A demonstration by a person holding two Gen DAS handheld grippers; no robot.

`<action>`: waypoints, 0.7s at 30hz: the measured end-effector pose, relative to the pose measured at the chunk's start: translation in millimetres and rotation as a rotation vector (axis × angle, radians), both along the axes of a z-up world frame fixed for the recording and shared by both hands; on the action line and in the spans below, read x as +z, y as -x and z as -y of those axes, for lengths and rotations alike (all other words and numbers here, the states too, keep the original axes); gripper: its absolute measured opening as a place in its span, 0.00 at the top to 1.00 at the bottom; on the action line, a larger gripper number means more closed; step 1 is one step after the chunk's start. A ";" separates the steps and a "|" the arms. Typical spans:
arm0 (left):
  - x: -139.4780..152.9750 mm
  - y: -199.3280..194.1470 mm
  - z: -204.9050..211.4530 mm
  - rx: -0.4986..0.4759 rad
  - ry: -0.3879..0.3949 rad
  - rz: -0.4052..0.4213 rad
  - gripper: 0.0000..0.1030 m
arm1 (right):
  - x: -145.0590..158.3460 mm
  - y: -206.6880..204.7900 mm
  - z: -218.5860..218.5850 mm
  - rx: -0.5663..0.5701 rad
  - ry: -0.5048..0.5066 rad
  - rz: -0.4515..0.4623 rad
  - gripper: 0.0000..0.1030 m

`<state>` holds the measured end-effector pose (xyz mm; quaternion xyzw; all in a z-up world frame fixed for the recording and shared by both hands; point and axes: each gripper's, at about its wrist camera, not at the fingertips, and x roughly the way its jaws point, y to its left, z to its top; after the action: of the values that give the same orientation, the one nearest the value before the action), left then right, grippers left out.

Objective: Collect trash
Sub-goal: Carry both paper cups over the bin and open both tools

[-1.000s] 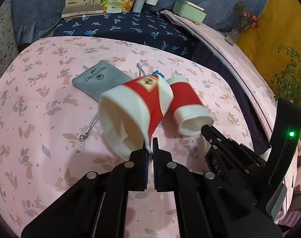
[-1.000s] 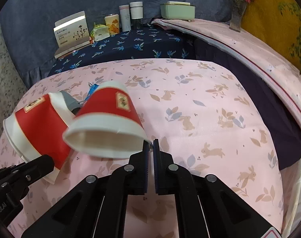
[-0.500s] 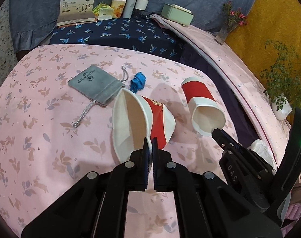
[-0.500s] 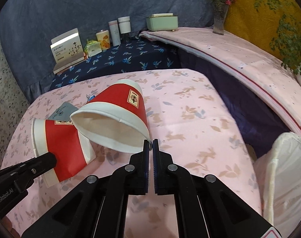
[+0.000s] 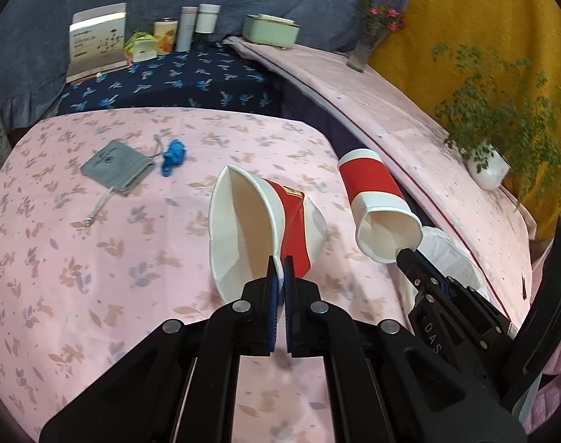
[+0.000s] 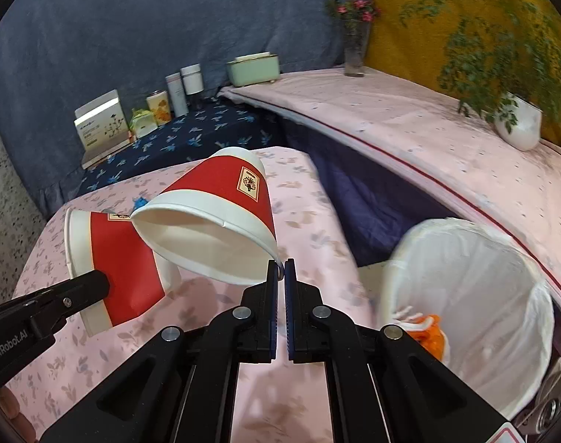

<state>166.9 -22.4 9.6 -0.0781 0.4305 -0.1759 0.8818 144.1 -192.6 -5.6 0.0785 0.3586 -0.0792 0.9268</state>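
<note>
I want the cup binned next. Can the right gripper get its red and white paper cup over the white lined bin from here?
Probably yes. The right gripper grips the red and white paper cup by its rim, and the white lined bin stands open just beside it, nothing between.

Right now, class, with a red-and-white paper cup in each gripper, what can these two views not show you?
- Bottom of the white-lined trash bin: right wrist view, cut off by the gripper body and the frame edge.
- Lettering on the grey fabric pouch: left wrist view, too small.
- Crumpled blue scrap: left wrist view, too small to identify.
</note>
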 end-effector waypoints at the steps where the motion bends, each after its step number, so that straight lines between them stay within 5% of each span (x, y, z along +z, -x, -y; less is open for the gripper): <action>1: 1.3 3.6 7.0 -0.012 -0.002 0.003 0.98 | 1.0 6.5 6.7 -0.013 -0.005 0.004 0.96; 21: 11.0 57.4 143.9 -0.253 -0.060 0.038 0.98 | -0.7 100.0 123.1 -0.246 -0.045 0.024 0.96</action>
<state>109.5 -166.3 20.6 0.0064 0.4250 -0.2742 0.8626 44.1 -315.8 -6.4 0.1434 0.3370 -0.1833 0.9123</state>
